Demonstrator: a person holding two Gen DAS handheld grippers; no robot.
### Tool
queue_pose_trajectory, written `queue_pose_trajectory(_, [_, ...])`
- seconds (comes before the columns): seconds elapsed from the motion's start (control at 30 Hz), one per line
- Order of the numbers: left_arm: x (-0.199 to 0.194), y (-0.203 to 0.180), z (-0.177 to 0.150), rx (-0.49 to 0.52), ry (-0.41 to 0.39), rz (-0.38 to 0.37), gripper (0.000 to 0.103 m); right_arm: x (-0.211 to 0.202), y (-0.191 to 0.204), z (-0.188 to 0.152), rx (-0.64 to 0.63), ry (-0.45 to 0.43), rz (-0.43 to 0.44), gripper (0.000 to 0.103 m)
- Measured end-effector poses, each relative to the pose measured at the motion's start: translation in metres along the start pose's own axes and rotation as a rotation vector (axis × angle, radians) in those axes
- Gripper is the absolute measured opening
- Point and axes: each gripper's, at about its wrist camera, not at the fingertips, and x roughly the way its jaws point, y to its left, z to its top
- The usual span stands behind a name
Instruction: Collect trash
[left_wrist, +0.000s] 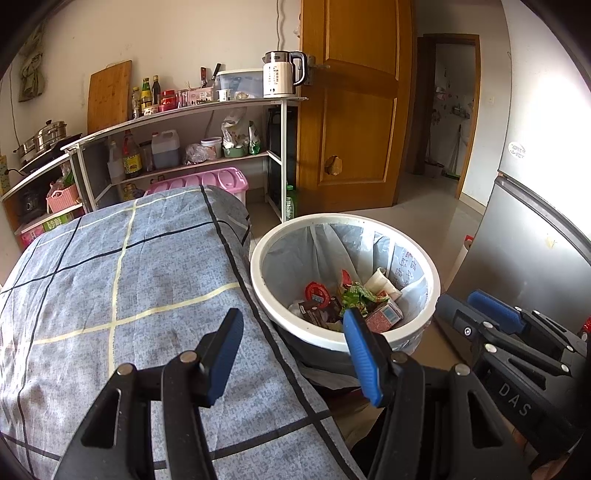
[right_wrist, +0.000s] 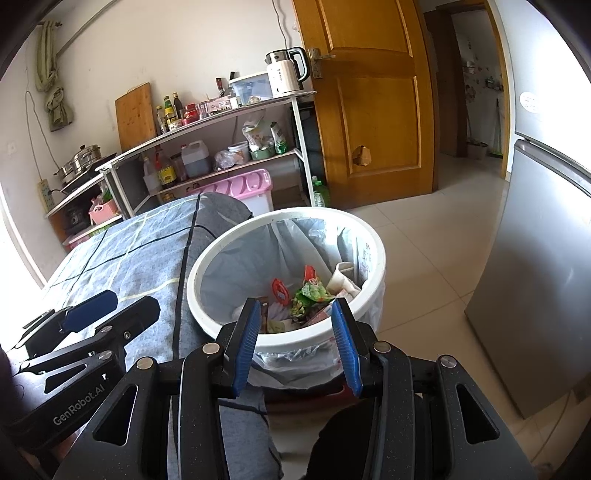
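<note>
A white-rimmed trash bin (left_wrist: 369, 221) (right_wrist: 354, 221) with a pale plastic liner stands on the floor beside the table. Inside lie several pieces of trash (left_wrist: 351, 301) (right_wrist: 306, 291): red lids, a green wrapper, small cartons, a paper cup. My left gripper (left_wrist: 291, 354) hovers open over the table edge, nothing between its blue pads. My right gripper (right_wrist: 293, 343) stands open above the bin's near rim, also holding nothing. In the left wrist view the right gripper (left_wrist: 491, 314) shows at the far right. The left gripper (right_wrist: 92, 306) appears at the left of the right wrist view.
The table wears a blue-grey checked cloth (left_wrist: 129, 280) (right_wrist: 147, 258). Behind it a white shelf rack (left_wrist: 184, 122) carries bottles, jars and a kettle (left_wrist: 282, 74). A pink crate (left_wrist: 218, 181) sits low. A wooden door (left_wrist: 354, 103) stands open; a grey fridge (right_wrist: 546, 258) is at right.
</note>
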Motion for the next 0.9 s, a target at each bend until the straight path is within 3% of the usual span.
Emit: queue_pose_trajectory(0.9, [-0.0017,0.0004,-0.002,-0.001,0.004,0.001,0.059,-0.0021,-0.0001,-0.0006,0.004,-0.001,0.002,0.041])
